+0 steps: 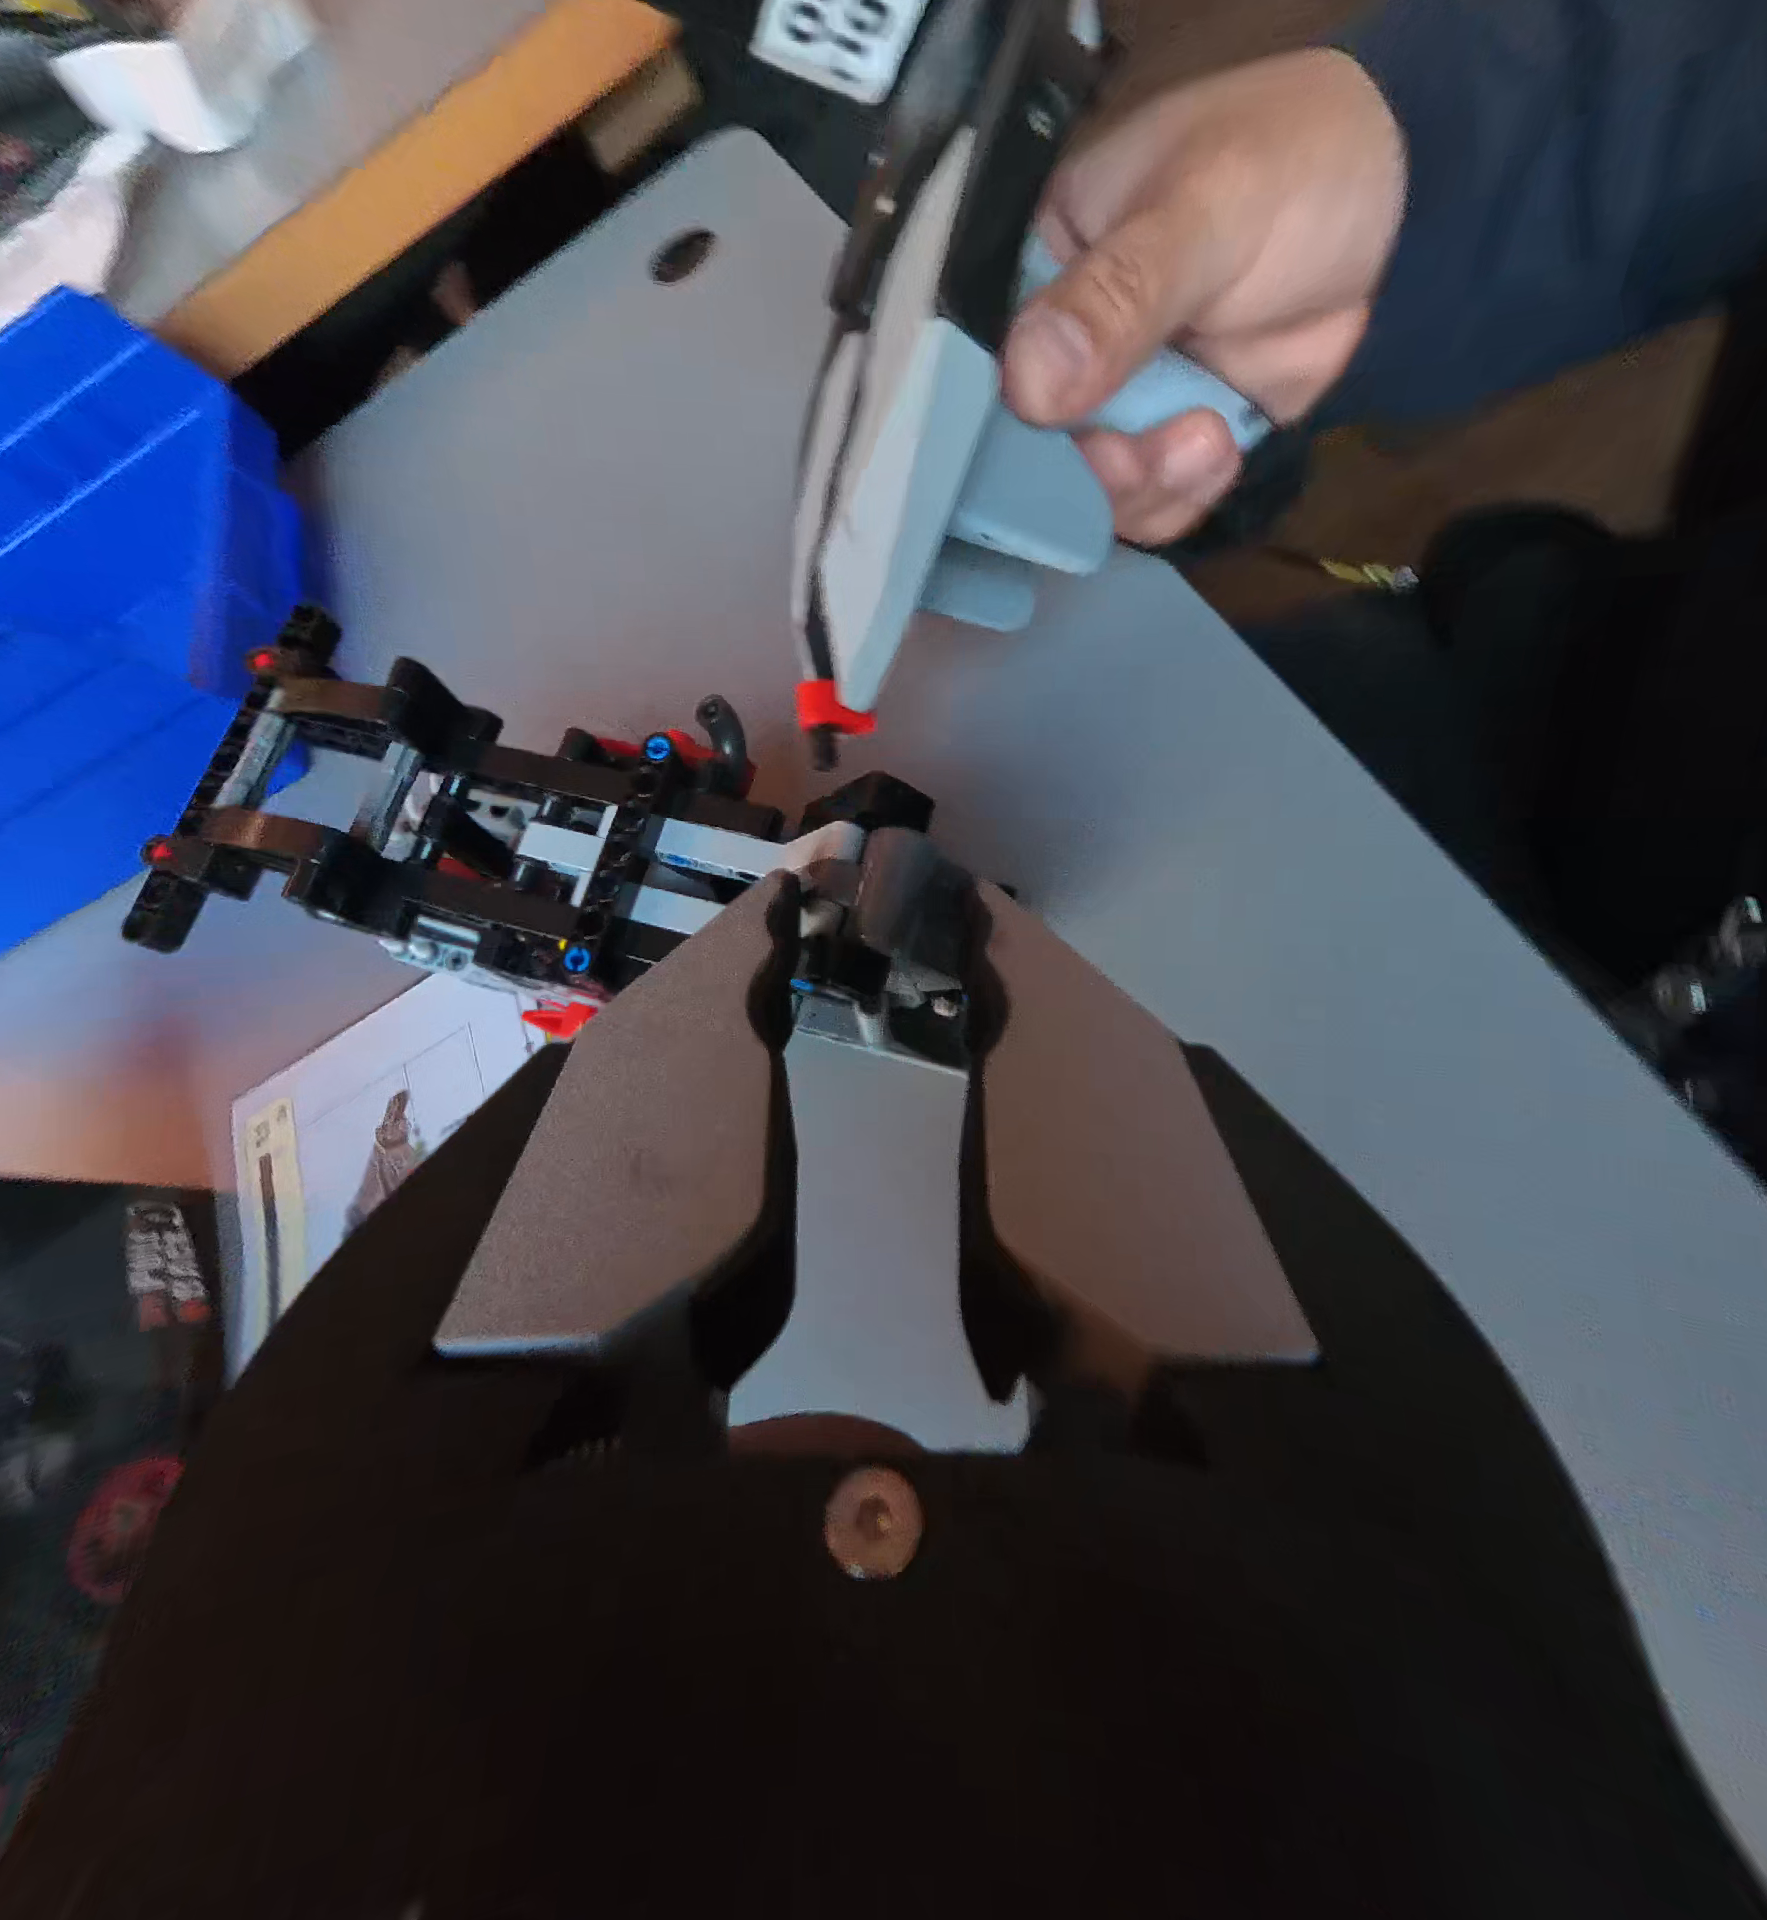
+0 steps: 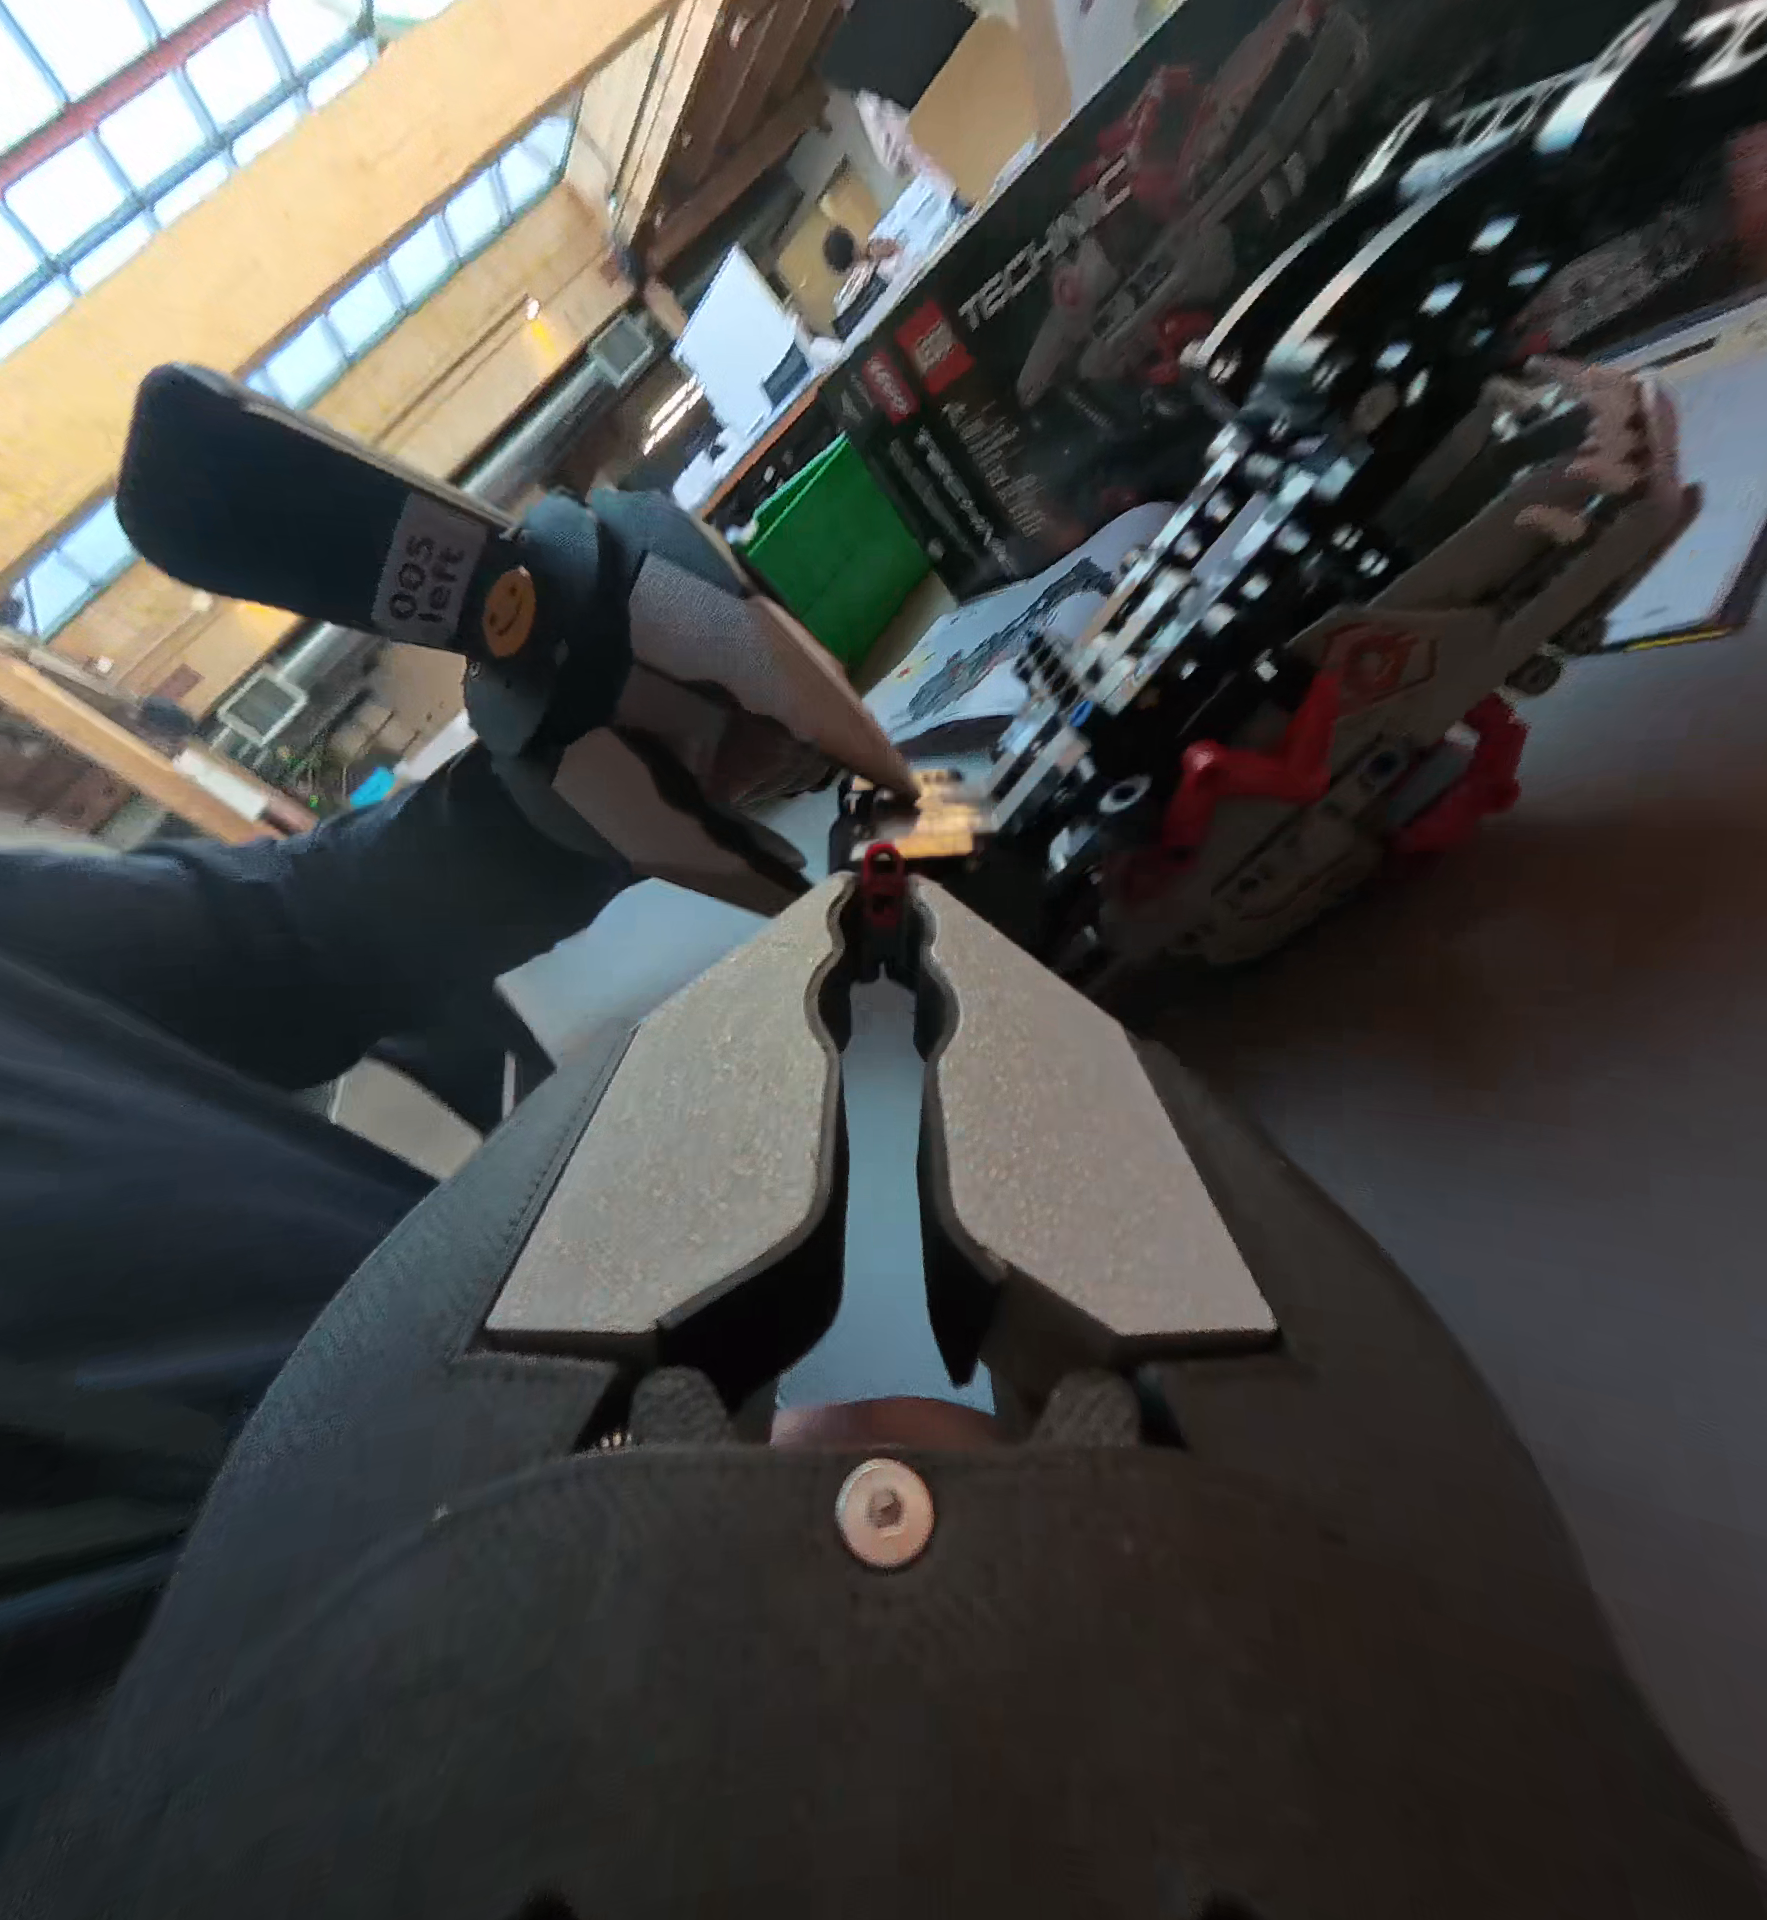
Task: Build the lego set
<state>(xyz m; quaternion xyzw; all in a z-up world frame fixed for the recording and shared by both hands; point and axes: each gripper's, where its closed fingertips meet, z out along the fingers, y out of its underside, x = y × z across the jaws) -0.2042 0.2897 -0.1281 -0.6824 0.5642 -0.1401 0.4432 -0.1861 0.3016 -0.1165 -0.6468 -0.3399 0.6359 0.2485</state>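
On the pale grey tabletop (image 1: pixel 1222 831), centre frame in the left wrist view, lies the long black-and-grey beam-built lego chassis (image 1: pixel 463 831). The left gripper (image 1: pixel 874 935) is clamped on its near end, fingers pinching a dark grey block there. At 12 o'clock from that grip hangs the right gripper (image 1: pixel 825 717), closed on a small red connector with a black pin (image 1: pixel 829 719); the piece sits just above and beside the chassis, apart from it. The right wrist view confirms: the red connector (image 2: pixel 881 883) is pinched at the very fingertips.

Step in hand, as I judge it: seating the pin into a hole on the chassis. To do it well: keep the left grip firm so the frame cannot pivot, line the pin square to the hole, press straight without twisting. The tip-only hold is shallow, so the piece may rotate under load.

Surface: smooth, flat, with a round cable hole (image 1: pixel 681 255) at 11 o'clock. A blue plastic bin (image 1: pixel 79 582) at 9 o'clock touches or nearly touches the chassis's far end. A printed instruction booklet (image 1: pixel 370 1122) lies at 7 o'clock, with a dark printed set box (image 1: pixel 58 1455) beside it. Room: workshop with skylights and timber beams.
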